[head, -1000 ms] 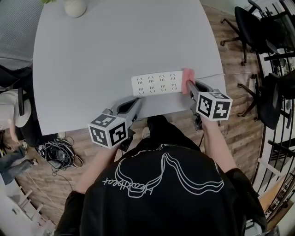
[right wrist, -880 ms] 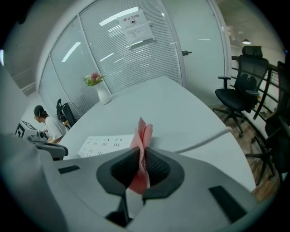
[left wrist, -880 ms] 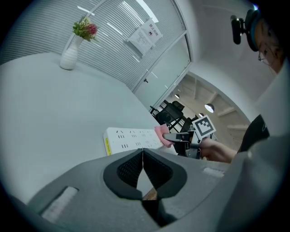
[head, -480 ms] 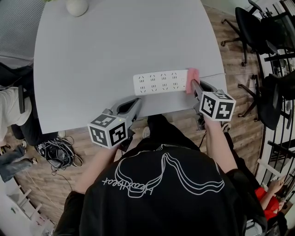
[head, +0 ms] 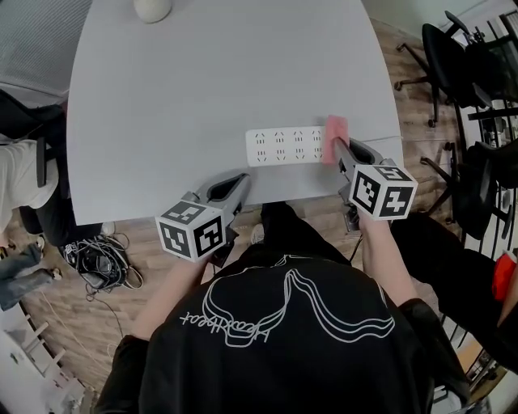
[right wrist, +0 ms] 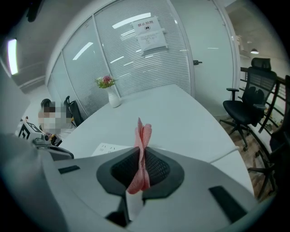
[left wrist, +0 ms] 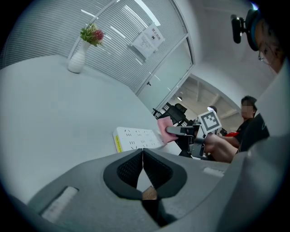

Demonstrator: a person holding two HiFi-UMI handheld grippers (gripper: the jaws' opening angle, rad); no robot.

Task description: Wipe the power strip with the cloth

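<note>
A white power strip (head: pixel 286 145) lies flat near the front edge of the grey table (head: pixel 202 89). A pink cloth (head: pixel 335 129) stands at the strip's right end, pinched in my right gripper (head: pixel 336 148), which is shut on it. In the right gripper view the folded cloth (right wrist: pixel 142 149) sticks up between the jaws, with the strip (right wrist: pixel 108 148) just left of it. My left gripper (head: pixel 239 184) hovers at the table's front edge, left of the strip, shut with nothing in it. Its own view shows the strip (left wrist: pixel 136 138) and cloth (left wrist: pixel 164 129) ahead.
A white vase (head: pixel 151 8) with flowers (left wrist: pixel 92 34) stands at the far side of the table. Black office chairs (head: pixel 461 57) sit on the wooden floor to the right. Cables (head: pixel 101 263) lie on the floor at the left. A person (head: pixel 20 182) sits at the left.
The right gripper with the pink cloth has shifted slightly right along the strip's end, then back onto it. The head camera moved, so the whole scene has shifted. The left gripper stays put.
</note>
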